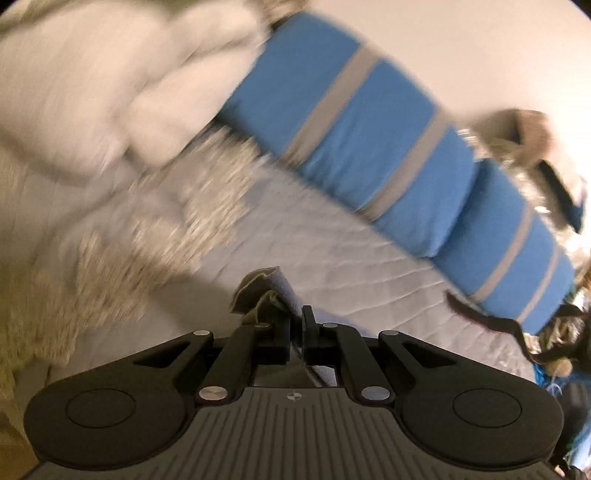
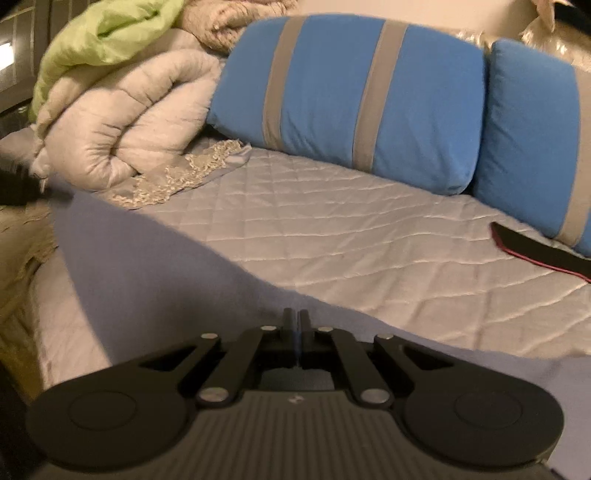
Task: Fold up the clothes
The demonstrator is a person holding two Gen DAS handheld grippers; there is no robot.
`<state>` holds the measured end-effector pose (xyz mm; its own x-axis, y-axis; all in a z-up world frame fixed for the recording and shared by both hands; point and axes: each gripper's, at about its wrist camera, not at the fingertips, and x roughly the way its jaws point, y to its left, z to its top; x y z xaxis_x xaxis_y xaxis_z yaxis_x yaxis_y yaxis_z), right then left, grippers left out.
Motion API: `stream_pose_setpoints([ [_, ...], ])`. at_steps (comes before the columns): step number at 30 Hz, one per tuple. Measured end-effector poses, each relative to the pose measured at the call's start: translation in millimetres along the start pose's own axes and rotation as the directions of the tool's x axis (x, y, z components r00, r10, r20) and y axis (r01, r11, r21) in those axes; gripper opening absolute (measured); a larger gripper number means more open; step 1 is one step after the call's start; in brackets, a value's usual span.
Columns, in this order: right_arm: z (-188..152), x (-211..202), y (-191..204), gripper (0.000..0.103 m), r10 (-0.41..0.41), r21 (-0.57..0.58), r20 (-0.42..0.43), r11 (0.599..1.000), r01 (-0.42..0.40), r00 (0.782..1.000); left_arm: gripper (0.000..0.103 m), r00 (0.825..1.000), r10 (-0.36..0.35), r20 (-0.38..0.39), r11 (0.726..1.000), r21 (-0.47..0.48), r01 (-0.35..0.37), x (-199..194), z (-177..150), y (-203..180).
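a soft blue-grey garment (image 2: 147, 266) drapes over the quilted bed (image 2: 351, 221), spreading ahead and left of the right gripper (image 2: 295, 320), whose jaws pinch its edge. the left gripper (image 1: 296, 317) clenches a bunched fold of it.

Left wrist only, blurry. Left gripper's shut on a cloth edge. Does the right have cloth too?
Observer: Yes, right gripper is shut on a lavender cloth.
Operator: Where does it run?
Observer: Left from the gripper, across the quilted bedspread.
Operator: White blur, top left?
Observer: A rolled comforter with a green cloth on top.
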<state>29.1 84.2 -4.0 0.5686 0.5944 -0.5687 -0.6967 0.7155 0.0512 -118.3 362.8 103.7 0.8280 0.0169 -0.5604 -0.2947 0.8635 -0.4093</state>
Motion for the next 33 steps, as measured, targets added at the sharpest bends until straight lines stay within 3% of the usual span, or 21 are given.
stream_pose_setpoints([
  [4,-18.7,-39.9,-14.1,0.011,-0.038,-0.029,0.037,0.999,0.039,0.999,0.005,0.996,-0.057,0.065,0.990,0.135,0.047,-29.6,13.0,-65.5],
  [7,-30.2,-61.7,-25.5,0.013,-0.078,-0.021,0.055,0.997,0.080,0.995,0.005,0.993,-0.093,0.074,0.967,0.243,0.072,-38.7,12.6,-120.0],
  [11,-39.9,-80.9,-43.9,0.030,-0.107,0.035,0.060,0.994,0.105,0.992,0.005,0.987,-0.150,0.058,0.924,0.364,0.119,-35.6,2.8,-186.8],
  [18,-50.7,-106.1,-68.9,0.043,-0.141,0.121,0.072,0.984,0.132,0.987,0.005,0.972,-0.233,-0.027,0.837,0.503,0.215,-9.6,-34.3,-280.6],
  [24,-64.3,-124.8,-77.6,0.063,-0.209,0.098,0.092,0.975,0.200,0.974,0.005,0.934,-0.321,-0.158,0.767,0.535,0.354,14.0,-71.3,-333.8],
  [27,-71.0,-129.8,-79.6,0.071,-0.244,0.074,0.088,0.969,0.238,0.966,0.016,0.878,-0.398,-0.266,0.738,0.476,0.479,27.2,-82.3,-343.7],
  [29,-75.4,-131.6,-78.8,0.080,-0.271,0.044,0.082,0.962,0.268,0.959,0.028,0.835,-0.465,-0.294,0.726,0.413,0.550,31.6,-80.9,-339.2],
  [30,-77.8,-132.2,-77.8,0.084,-0.286,0.026,0.076,0.958,0.285,0.955,0.035,0.824,-0.492,-0.283,0.726,0.389,0.567,31.7,-78.1,-333.8],
  [32,-83.1,-129.9,-75.5,0.086,-0.320,-0.017,0.050,0.947,0.322,0.946,0.044,0.831,-0.501,-0.241,0.748,0.363,0.556,32.3,-70.4,-321.8],
  [33,-86.1,-127.9,-74.3,0.089,-0.341,-0.040,0.030,0.939,0.342,0.940,0.046,0.846,-0.489,-0.215,0.767,0.355,0.534,33.5,-66.6,-313.6],
])
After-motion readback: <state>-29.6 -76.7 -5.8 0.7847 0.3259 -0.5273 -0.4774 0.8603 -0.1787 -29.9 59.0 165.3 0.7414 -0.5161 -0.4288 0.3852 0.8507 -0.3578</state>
